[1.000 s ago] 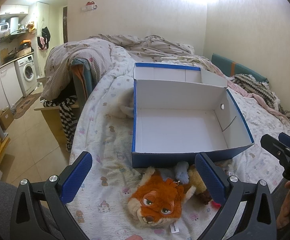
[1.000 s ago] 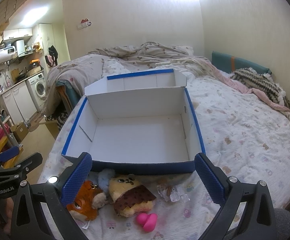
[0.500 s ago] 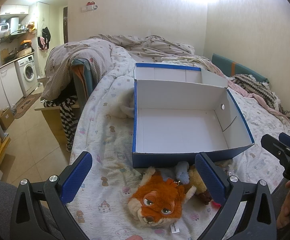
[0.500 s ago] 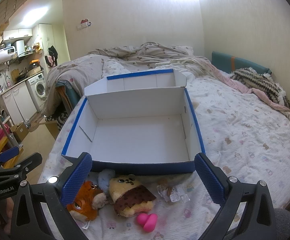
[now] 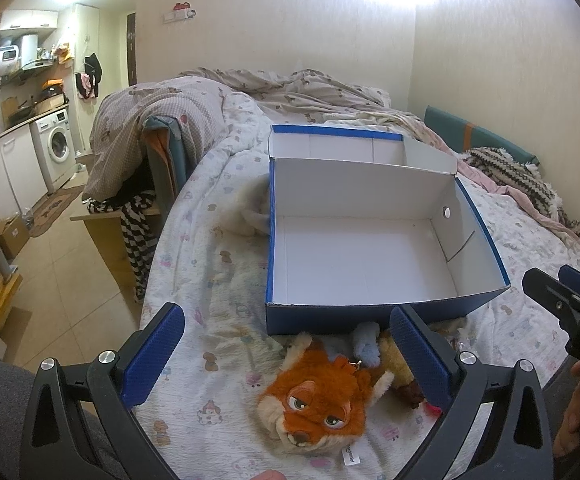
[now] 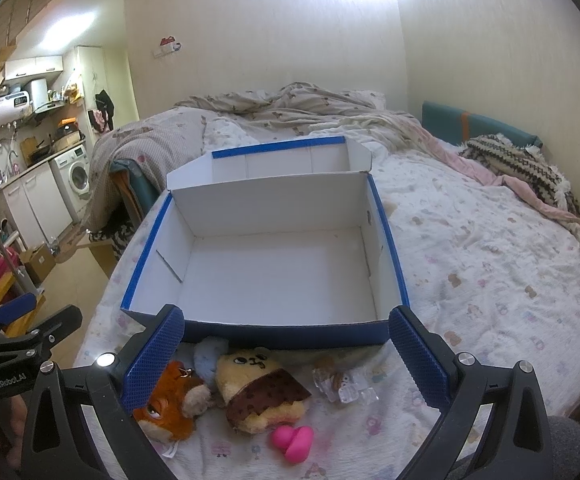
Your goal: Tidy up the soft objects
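An empty blue box (image 5: 370, 312) (image 6: 290, 334) with a white inside lies on the bed, its lid folded back. In front of its near wall lie an orange fox plush (image 5: 318, 400) (image 6: 169, 408), a small pale blue plush (image 5: 366, 346) (image 6: 205, 358), a yellow-and-brown plush (image 6: 261, 392), a pink soft toy (image 6: 294, 442) and a clear wrapped item (image 6: 342, 384). My left gripper (image 5: 285, 354) hovers open above the fox plush. My right gripper (image 6: 285, 354) is open over the yellow-and-brown plush. Neither holds anything.
The bed's patterned sheet (image 6: 490, 280) stretches to the right, with a crumpled duvet (image 6: 310, 108) behind the box and a knitted blanket (image 6: 522, 168) at the far right. The bed's left edge drops to a tiled floor (image 5: 61, 264); a washing machine (image 5: 55, 144) stands beyond.
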`<action>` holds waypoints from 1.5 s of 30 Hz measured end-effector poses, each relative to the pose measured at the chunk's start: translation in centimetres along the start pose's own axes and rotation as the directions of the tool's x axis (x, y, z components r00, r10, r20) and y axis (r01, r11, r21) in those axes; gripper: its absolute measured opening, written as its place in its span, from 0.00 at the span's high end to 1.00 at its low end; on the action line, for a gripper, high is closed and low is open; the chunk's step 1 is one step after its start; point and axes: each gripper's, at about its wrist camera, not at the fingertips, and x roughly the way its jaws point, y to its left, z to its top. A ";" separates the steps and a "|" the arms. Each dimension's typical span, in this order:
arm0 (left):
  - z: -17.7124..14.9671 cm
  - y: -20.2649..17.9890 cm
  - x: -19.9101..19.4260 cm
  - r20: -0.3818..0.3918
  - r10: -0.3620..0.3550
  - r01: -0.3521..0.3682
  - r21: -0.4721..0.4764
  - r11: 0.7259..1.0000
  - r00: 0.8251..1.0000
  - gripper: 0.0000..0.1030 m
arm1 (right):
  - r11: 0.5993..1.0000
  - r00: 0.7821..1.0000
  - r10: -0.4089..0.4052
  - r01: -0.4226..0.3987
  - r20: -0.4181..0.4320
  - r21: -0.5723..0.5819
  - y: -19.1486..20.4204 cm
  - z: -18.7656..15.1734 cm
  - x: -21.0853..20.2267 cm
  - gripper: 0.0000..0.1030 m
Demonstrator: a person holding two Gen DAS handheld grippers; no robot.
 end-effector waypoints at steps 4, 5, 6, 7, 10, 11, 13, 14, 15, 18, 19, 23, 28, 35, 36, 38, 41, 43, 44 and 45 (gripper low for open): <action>-0.1 0.1 0.1 -0.005 0.000 0.000 -0.005 1.000 1.000 0.01 | 1.000 1.000 0.002 -0.002 -0.004 0.000 -0.1 0.0 0.0 0.00; -0.2 0.2 0.2 -0.012 -0.001 0.001 -0.007 1.000 1.000 0.01 | 1.000 1.000 0.002 -0.002 -0.006 -0.001 -0.1 0.0 0.1 0.00; -0.2 0.2 0.4 -0.016 0.000 0.000 -0.007 1.000 1.000 0.01 | 1.000 1.000 0.003 -0.003 -0.009 -0.001 -0.1 0.0 0.1 0.00; -0.2 0.2 0.5 -0.022 0.000 0.000 -0.006 1.000 1.000 0.01 | 1.000 1.000 0.005 -0.005 -0.013 0.000 -0.2 0.1 0.2 0.00; -0.1 0.5 1.1 -0.055 0.005 -0.005 -0.012 1.000 0.998 0.01 | 0.999 0.997 0.041 -0.039 -0.066 0.030 -0.9 0.5 1.1 0.00; 0.0 0.8 1.3 -0.067 0.004 -0.005 -0.020 1.000 0.998 0.01 | 0.998 0.994 0.055 -0.052 -0.090 0.039 -1.1 0.6 1.5 0.00; 0.5 1.5 2.3 -0.110 0.019 -0.023 -0.039 0.999 0.994 0.01 | 0.994 0.984 0.084 -0.073 -0.157 0.075 -1.9 0.7 3.0 0.00; 0.8 2.0 3.2 -0.150 0.040 -0.048 -0.048 0.998 0.988 0.01 | 0.992 0.976 0.098 -0.081 -0.192 0.092 -2.4 0.7 3.7 0.00; 0.9 2.4 3.8 -0.176 0.048 -0.058 -0.052 0.997 0.983 0.01 | 0.991 0.967 0.106 -0.083 -0.230 0.107 -2.8 0.6 4.6 0.00; 0.4 3.4 7.0 -0.319 0.054 -0.081 -0.072 0.994 0.946 0.01 | 0.987 0.937 0.127 -0.085 -0.326 0.139 -3.5 0.0 6.9 0.00; -0.1 3.5 8.4 -0.386 0.046 -0.081 -0.075 0.994 0.921 0.01 | 0.984 0.925 0.139 -0.089 -0.353 0.155 -3.8 -0.3 7.6 0.00; -2.3 2.1 11.9 -0.549 0.001 -0.025 -0.037 0.999 0.836 0.01 | 0.977 0.901 0.156 -0.081 -0.405 0.197 -4.4 -1.8 9.1 0.00; -5.2 -1.5 15.0 -0.694 -0.073 0.147 0.048 0.988 0.717 0.01 | 0.972 0.888 0.173 -0.084 -0.426 0.220 -4.6 -2.4 9.5 0.00; -6.8 -4.7 17.1 -0.746 0.019 0.261 0.257 0.931 0.666 0.01 | 0.970 0.883 0.168 -0.070 -0.438 0.232 -5.6 -2.8 9.8 0.00; -6.9 -4.8 17.6 -0.750 0.022 0.263 0.259 0.929 0.661 0.01 | 0.970 0.883 0.167 -0.069 -0.438 0.233 -5.6 -2.8 9.8 0.00; -7.2 -4.6 18.5 -0.764 0.007 0.264 0.232 0.936 0.645 0.01 | 0.970 0.885 0.169 -0.071 -0.435 0.233 -5.6 -2.7 9.9 0.00; -7.9 -4.4 19.6 -0.780 -0.012 0.269 0.201 0.942 0.625 0.03 | 0.972 0.885 0.165 -0.071 -0.435 0.224 -5.4 -2.7 10.1 0.00; -8.8 -4.7 20.2 -0.787 -0.019 0.281 0.198 0.939 0.616 0.09 | 0.972 0.884 0.164 -0.070 -0.438 0.222 -5.3 -2.6 10.3 0.00; -8.7 -4.7 20.3 -0.783 -0.020 0.284 0.201 0.938 0.622 0.14 | 0.972 0.883 0.165 -0.070 -0.439 0.224 -5.3 -2.6 10.4 0.00; -8.6 -4.8 20.3 -0.776 -0.029 0.288 0.198 0.937 0.630 0.17 | 0.971 0.883 0.167 -0.071 -0.438 0.227 -5.2 -2.6 10.5 0.00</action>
